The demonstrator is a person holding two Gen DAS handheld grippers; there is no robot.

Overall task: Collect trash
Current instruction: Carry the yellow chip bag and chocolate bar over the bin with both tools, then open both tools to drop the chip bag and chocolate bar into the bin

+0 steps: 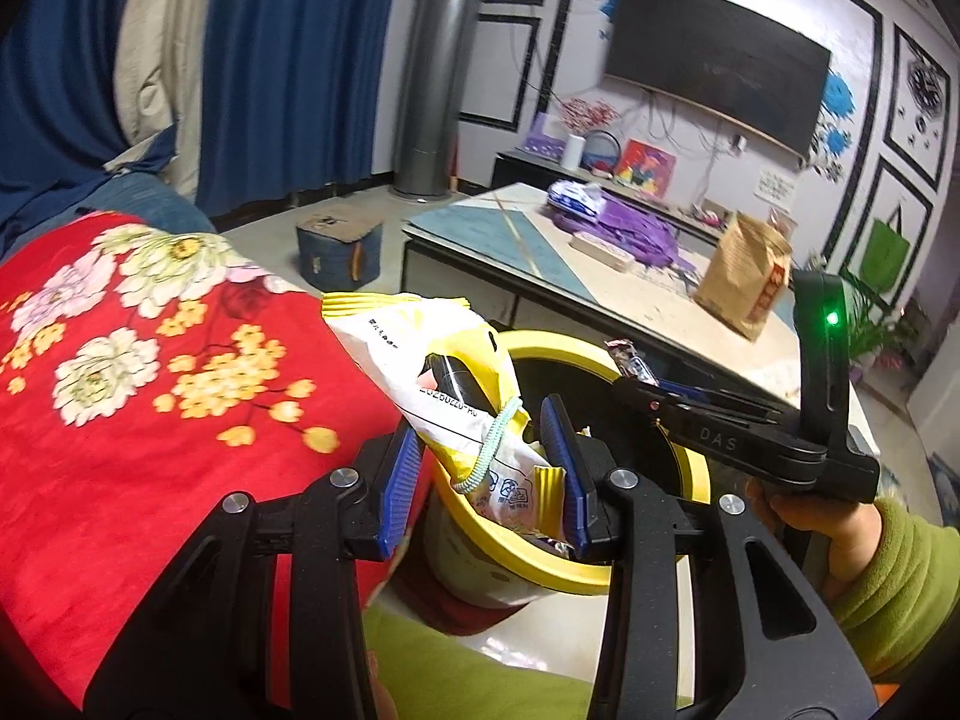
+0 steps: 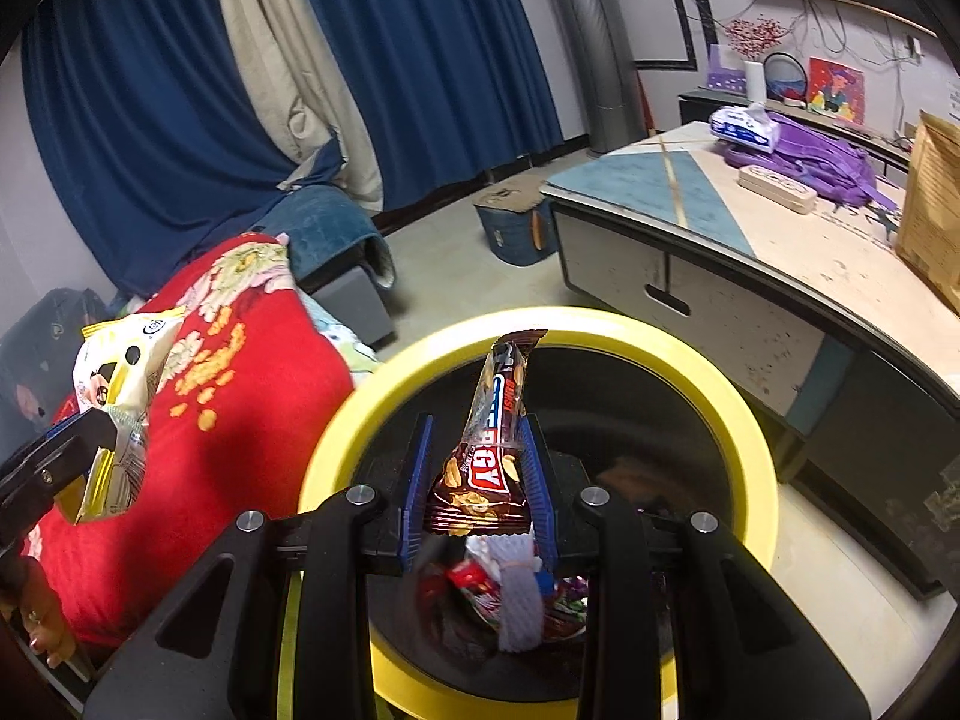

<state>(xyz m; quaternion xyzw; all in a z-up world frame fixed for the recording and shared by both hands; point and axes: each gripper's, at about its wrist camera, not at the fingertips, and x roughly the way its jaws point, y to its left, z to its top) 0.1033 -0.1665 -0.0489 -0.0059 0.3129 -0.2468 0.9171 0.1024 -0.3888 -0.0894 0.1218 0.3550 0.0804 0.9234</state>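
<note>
the bin (image 2: 336,420) had a yellow rim and black inside; the snack bag (image 1: 444,384) was white and yellow; the bar wrapper (image 2: 486,456) was dark brown with red and white lettering; the blanket (image 1: 150,360) was red with white and yellow flowers; the curtains (image 2: 420,60) were blue; the claw pads (image 1: 399,480) were blue; the sleeve (image 1: 900,588) was green.

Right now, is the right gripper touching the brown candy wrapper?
Touching. The right wrist view shows the right gripper with both blue pads pressed against the sides of the brown candy wrapper, holding it up over the yellow-rimmed bin.
</note>
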